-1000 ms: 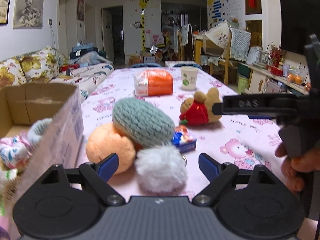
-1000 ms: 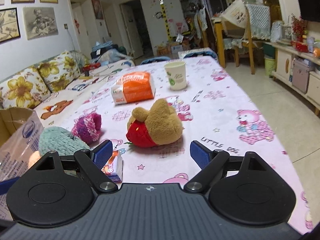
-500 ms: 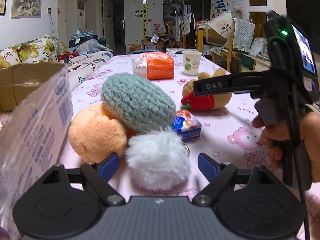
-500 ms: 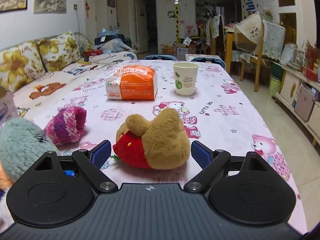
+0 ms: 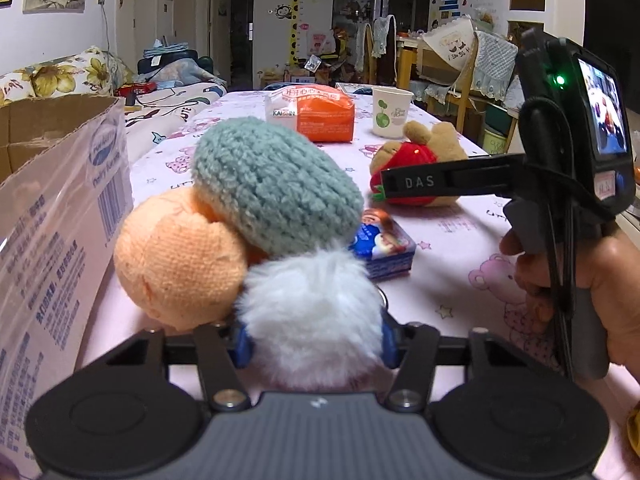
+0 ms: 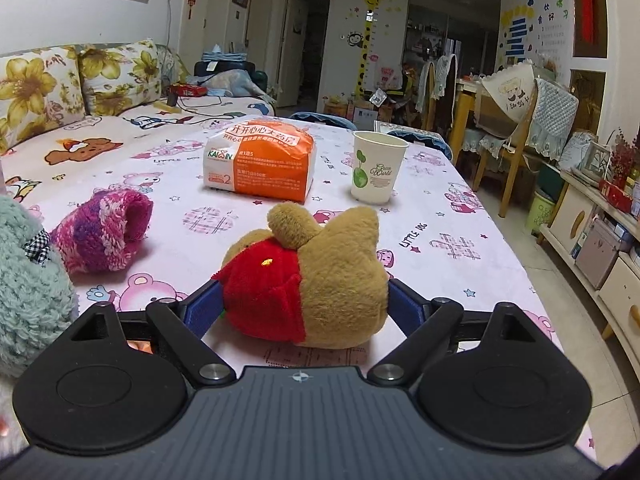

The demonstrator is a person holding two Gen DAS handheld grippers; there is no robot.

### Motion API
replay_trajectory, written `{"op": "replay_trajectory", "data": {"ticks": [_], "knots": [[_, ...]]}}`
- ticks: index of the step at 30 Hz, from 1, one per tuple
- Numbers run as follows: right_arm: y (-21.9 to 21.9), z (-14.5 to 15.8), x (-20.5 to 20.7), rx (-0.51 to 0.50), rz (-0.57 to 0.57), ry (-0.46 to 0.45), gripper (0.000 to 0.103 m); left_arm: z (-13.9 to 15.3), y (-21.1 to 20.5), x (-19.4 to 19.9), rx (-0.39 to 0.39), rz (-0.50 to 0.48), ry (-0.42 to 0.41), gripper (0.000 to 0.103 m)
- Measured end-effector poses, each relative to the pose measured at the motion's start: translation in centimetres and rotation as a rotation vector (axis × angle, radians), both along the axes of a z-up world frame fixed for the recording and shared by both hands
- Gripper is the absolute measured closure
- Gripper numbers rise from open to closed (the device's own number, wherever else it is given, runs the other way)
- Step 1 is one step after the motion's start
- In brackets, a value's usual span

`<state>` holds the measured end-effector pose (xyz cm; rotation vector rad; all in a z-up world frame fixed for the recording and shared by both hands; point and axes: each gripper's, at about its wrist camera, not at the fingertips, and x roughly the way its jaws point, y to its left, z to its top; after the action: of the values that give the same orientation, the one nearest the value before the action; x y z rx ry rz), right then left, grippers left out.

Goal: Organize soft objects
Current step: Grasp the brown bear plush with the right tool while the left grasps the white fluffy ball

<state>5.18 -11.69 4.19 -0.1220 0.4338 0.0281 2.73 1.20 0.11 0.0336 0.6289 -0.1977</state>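
Fur of a white pompom (image 5: 312,312) is pinched between the blue pads of the left gripper (image 5: 314,342), whose jaws have just been closing onto it. Against the pompom's far side an orange knit ball (image 5: 180,256) and a grey-green knit ball (image 5: 276,184) are pressed, the green one resting partly on the orange. A cardboard box (image 5: 60,208) stands just left of them, and a small blue packet (image 5: 386,248) lies just right on the tablecloth (image 5: 460,232). The right gripper (image 6: 304,306) is set around a bear (image 6: 320,276) in a red top, both pads touching its sides; whether it is squeezed cannot be told. A pink knit piece (image 6: 104,232) lies to the bear's left. Farther back, an orange pack (image 6: 260,160) and a paper cup (image 6: 376,168) are seen side by side.
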Motion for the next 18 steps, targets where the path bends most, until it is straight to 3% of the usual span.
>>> {"op": "replay_trajectory", "data": {"ticks": [6,18], "knots": [[-0.1,-0.1,-0.3,0.021,0.004,-0.018,0.005,0.1,0.0,-0.2,-0.012,-0.012,-0.001,0.056],[0.0,0.0,-1.3,0.025,-0.012,-0.031,0.008,0.8,0.2,-0.7,-0.036,-0.033,-0.015,0.057]]}}
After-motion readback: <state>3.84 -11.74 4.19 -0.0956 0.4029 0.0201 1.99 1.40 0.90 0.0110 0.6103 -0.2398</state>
